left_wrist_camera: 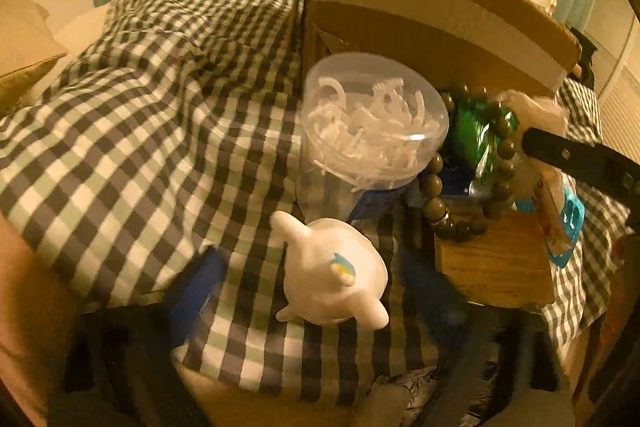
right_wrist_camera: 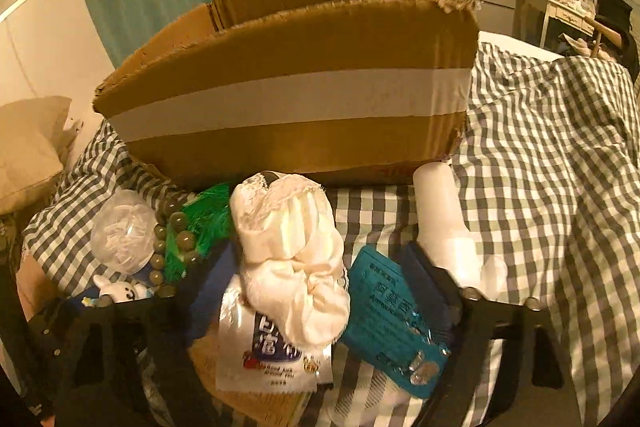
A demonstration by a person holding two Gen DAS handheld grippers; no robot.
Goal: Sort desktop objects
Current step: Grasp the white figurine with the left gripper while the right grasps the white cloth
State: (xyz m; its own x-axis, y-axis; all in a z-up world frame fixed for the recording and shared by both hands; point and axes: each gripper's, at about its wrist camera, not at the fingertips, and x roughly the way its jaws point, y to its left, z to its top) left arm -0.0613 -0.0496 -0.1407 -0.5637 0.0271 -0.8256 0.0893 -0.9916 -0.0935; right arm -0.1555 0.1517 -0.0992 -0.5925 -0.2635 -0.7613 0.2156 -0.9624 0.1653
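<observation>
we are holding the left gripper [left_wrist_camera: 320,291] part open, the white figurine [left_wrist_camera: 334,277] between its fingers lying lengthwise; the right gripper [right_wrist_camera: 316,291] is straddling the white cloth bundle [right_wrist_camera: 294,259], grip unclear.

Black on both tools. The left gripper [left_wrist_camera: 316,311] shows two blurred dark fingers with blue pads [left_wrist_camera: 192,291] on the inner faces. The right gripper [right_wrist_camera: 320,311] comes sharper: matte black angular fingers, blue pads [right_wrist_camera: 428,287] inside, silver round-head screws [right_wrist_camera: 470,294] along the right-hand bracket, small bolts on the left. From the left camera, its black finger [left_wrist_camera: 580,161] carries two small screws.
</observation>
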